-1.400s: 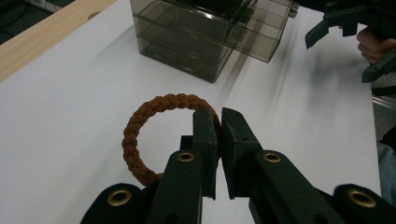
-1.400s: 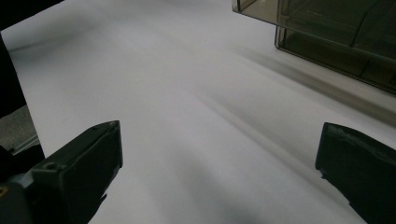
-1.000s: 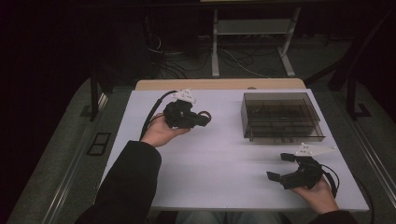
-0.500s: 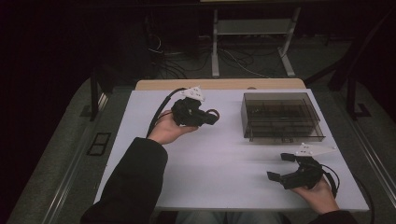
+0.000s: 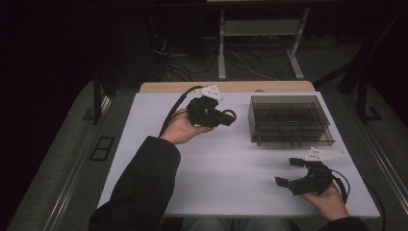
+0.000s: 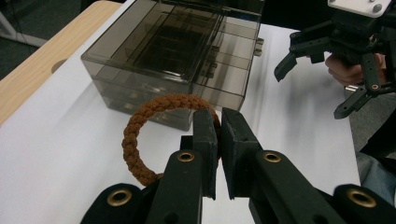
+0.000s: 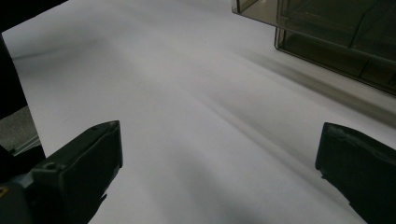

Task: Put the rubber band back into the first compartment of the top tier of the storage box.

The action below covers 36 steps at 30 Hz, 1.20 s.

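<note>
My left gripper (image 5: 230, 117) (image 6: 218, 122) is shut on a brown braided ring (image 6: 140, 125) (image 5: 229, 115) and holds it above the white table, just left of a smoky transparent box (image 5: 290, 119) (image 6: 177, 51) (image 7: 336, 32) with its lid down. The ring hangs out to the left of the jaws in the left gripper view. My right gripper (image 5: 287, 172) (image 7: 219, 154) is open near the table's front right edge, nothing between its jaws. It appears also in the left gripper view (image 6: 317, 77), held in a hand.
The white table surface (image 5: 226, 163) stretches between the two hands. A strip of wooden tabletop (image 5: 168, 87) runs along the far edge. Behind the table are desk legs and cables on a dark floor.
The left gripper has carried the ring to the right, closer to the box. The right gripper has stayed where it was.
</note>
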### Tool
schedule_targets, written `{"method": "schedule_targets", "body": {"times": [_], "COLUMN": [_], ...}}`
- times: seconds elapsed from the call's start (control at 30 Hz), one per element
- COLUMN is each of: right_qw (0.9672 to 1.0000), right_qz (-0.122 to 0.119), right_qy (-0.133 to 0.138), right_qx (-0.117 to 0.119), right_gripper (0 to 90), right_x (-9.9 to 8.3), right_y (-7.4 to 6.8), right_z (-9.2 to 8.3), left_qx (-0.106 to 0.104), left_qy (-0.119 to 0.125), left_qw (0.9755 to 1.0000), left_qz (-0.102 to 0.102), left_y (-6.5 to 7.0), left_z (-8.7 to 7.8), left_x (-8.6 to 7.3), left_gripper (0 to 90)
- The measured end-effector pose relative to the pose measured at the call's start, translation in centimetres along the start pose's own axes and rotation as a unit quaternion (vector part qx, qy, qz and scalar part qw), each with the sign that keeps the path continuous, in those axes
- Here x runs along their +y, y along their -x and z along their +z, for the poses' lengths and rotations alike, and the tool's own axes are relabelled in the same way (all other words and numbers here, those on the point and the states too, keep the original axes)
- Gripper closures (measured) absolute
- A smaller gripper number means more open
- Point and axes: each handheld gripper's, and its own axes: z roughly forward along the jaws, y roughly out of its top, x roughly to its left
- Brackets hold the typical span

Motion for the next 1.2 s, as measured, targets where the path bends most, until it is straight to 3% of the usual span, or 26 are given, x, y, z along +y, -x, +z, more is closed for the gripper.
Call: {"method": "schedule_targets", "body": {"times": [1.2], "right_qw": [1.0], "right_qz": [-0.001], "right_qy": [0.002], "right_qx": [0.001], "right_gripper": [0.4], "right_x": [-0.1], "right_y": [0.1], "right_z": [-0.2], "left_qx": [-0.041], "left_qy": [-0.024], "left_qw": [0.9976], "left_qz": [0.05], "left_y": [1.9], "left_z": [5.7], "left_x": [4.7], "left_gripper": [83.4]}}
